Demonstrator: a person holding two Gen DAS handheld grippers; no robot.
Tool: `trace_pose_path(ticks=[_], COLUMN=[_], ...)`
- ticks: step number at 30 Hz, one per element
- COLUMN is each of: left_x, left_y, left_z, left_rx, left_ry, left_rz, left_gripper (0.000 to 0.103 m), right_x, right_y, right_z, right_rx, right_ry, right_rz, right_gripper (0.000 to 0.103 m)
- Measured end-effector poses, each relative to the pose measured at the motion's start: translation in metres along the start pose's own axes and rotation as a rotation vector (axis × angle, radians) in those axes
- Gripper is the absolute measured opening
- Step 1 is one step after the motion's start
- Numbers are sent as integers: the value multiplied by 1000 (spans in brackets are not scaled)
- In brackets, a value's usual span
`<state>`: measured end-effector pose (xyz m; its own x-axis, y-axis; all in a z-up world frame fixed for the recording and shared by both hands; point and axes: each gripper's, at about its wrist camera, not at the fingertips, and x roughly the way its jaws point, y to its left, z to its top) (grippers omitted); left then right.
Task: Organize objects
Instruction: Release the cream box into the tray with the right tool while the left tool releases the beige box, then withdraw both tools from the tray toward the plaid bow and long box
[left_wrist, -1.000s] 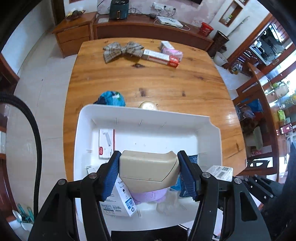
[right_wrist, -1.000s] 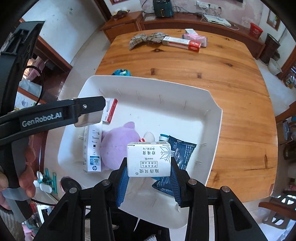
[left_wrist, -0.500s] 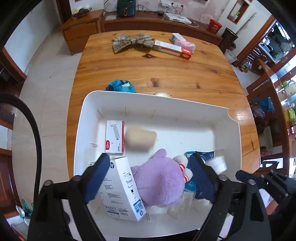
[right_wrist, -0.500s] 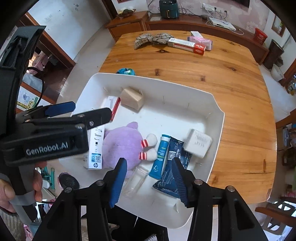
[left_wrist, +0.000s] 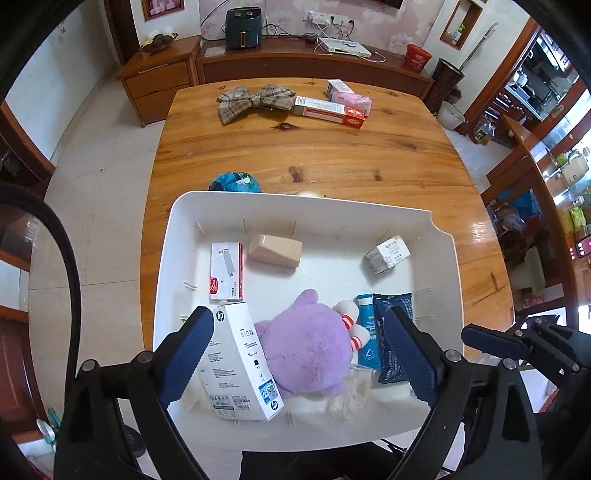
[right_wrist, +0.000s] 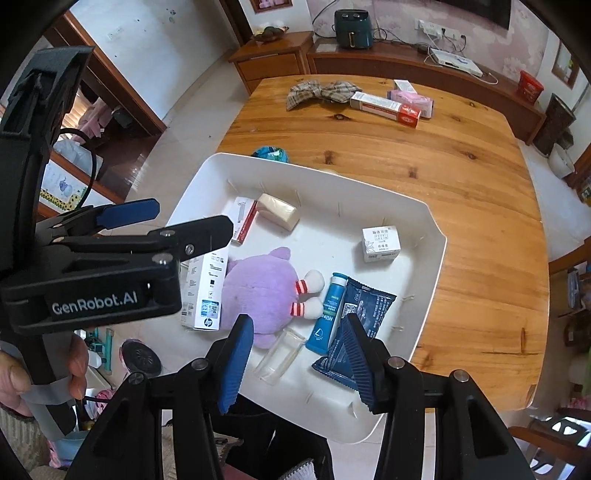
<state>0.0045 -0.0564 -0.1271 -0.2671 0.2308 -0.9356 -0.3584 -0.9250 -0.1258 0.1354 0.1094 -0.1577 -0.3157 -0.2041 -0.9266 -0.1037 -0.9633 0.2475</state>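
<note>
Beige wedge box (left_wrist: 275, 250) flat in white bin (left_wrist: 166, 236), crosswise.

plush toy (left_wrist: 306, 350) mid-bin (left_wrist: 295, 206) — printer box (left_wrist: 240, 362) to its left, tube (left_wrist: 367, 332) and pouch (left_wrist: 393, 332) right

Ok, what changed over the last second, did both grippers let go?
Yes. The left gripper released the beige block, now lying in the white bin. The right gripper dropped the pearl cream box there too. Both are open. Plush toy, HP box and table items stayed.
</note>
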Motion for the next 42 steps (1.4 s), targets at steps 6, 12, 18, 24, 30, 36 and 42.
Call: trace_pose_path(ticks=[6, 12, 18, 24, 30, 36, 42], left_x=[-13, -26, -55, -81, -93, -102, -102], left_y=[-1, -3, -1, 8, 19, 21, 11], left_z=[3, 3, 5, 12, 27, 52, 82], left_rx=[-12, -25, -50, -63, -55, -13, 43], left_ry=[-32, -59, -107, -158, -173, -196, -204], left_rz=[-13, -26, -43, -23, -6, -41, -102], left_gripper=[95, 95, 95, 96, 99, 99, 99], right_x=[-8, -20, -26, -26, -32, -39, -48], right_y=[2, 3, 3, 1, 0, -8, -21], right_z=[-1, 3, 16, 33, 57, 77, 94], right_rx=[-22, -43, -53, -48, -42, -2, 38], right_ry=[-12, -40, -66, -71, -88, -117, -138], right_rz=[12, 32, 73, 96, 68, 50, 17], right_gripper=[51, 51, 51, 51, 51, 51, 51])
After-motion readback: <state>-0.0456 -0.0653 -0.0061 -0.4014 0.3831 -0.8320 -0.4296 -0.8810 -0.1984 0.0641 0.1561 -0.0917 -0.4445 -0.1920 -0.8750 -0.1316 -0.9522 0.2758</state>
